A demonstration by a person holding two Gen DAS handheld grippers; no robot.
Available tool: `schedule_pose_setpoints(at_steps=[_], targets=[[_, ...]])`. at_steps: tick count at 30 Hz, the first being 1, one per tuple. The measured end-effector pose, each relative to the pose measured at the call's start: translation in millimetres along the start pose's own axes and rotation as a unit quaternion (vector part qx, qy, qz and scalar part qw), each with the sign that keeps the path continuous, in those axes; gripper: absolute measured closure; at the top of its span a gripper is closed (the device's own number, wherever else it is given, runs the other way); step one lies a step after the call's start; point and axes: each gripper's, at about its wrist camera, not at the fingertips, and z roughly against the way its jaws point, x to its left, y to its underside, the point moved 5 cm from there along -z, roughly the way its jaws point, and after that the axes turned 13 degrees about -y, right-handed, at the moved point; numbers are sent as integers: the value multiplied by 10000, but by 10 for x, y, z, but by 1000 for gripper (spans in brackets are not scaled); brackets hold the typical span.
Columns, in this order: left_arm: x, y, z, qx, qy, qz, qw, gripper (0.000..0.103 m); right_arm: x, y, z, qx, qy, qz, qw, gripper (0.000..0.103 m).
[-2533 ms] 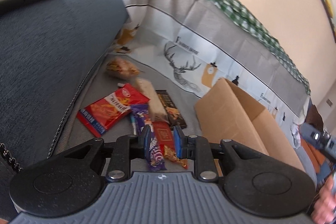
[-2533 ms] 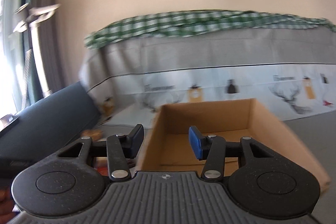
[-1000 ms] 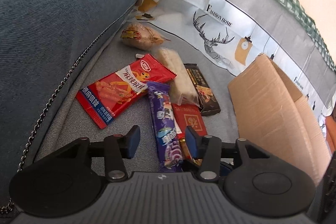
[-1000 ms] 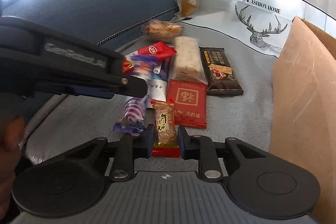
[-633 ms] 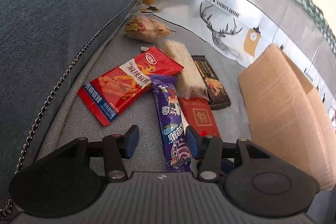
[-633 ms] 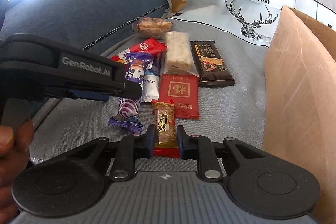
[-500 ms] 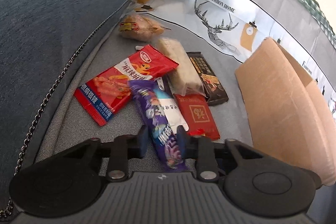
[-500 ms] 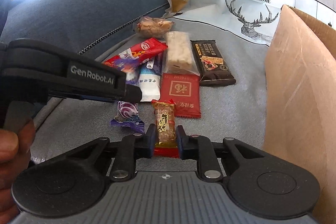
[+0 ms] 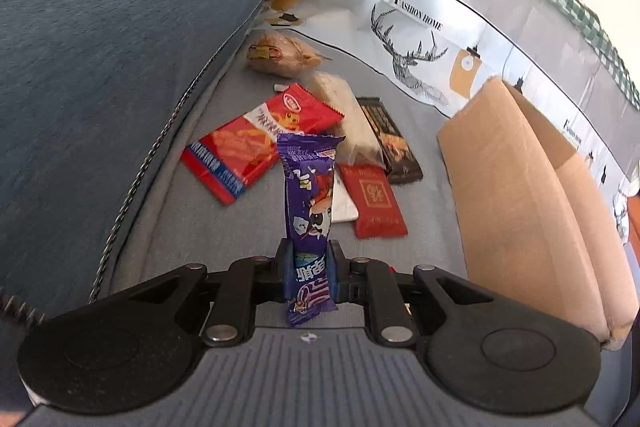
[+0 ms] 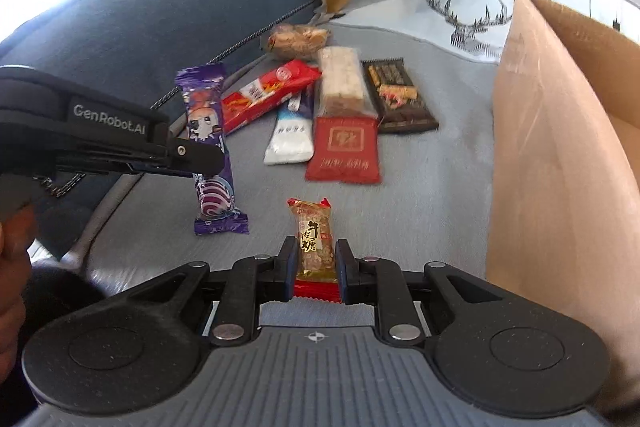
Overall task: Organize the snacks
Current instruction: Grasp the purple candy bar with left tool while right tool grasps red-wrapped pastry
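Observation:
My left gripper (image 9: 308, 267) is shut on a long purple snack bar (image 9: 308, 195) and holds it lifted off the grey sofa seat; the bar also shows in the right wrist view (image 10: 208, 143), clamped by the left gripper (image 10: 200, 157). My right gripper (image 10: 316, 267) is shut on a small gold and red nougat candy (image 10: 314, 239), raised above the seat. The open cardboard box (image 9: 516, 195) stands to the right, its near wall close to my right gripper (image 10: 556, 155).
Several snacks lie on the seat: a red chip packet (image 9: 256, 143), a red sachet (image 9: 374, 201), a white packet (image 10: 290, 135), a pale rice bar (image 10: 342, 81), a dark chocolate bar (image 10: 398, 97), a bun packet (image 9: 280, 57). A blue cushion (image 9: 100, 39) rises left.
My left gripper closed on the purple bar and lifted it off the pile. My right gripper, shut on the nougat candy, lifted it off the seat.

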Motion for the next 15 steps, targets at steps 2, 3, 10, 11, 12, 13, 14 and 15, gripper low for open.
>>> schedule_pose_setpoints(at_steps=[2,3,10,11,12,13,14,15], targets=[[4,28,49,-24,-14,-36,10000,85,40,43,37,61,-37,5,10000,83],[2,40,73,-43,-13,-38,10000,85,67,58,51,77,-49,38,10000,83],[13,94,115,-12,-38,77,10000,85,172,128,89,139,19,332,9994,82],[15,93,94,28,-65,82,9999,85,158,130,79,160,55,338,9993,82],[16,93,65,86,-100,93,9999,85,143,137,69,182,91,326,9993,82],[19,91,31,149,-135,112,9997,85,126,139,54,211,117,295,9993,82],[24,88,-2,195,-166,135,9996,85,111,141,42,233,140,257,9993,82],[24,80,-32,226,-187,157,9994,84,100,146,33,253,156,217,9993,80]])
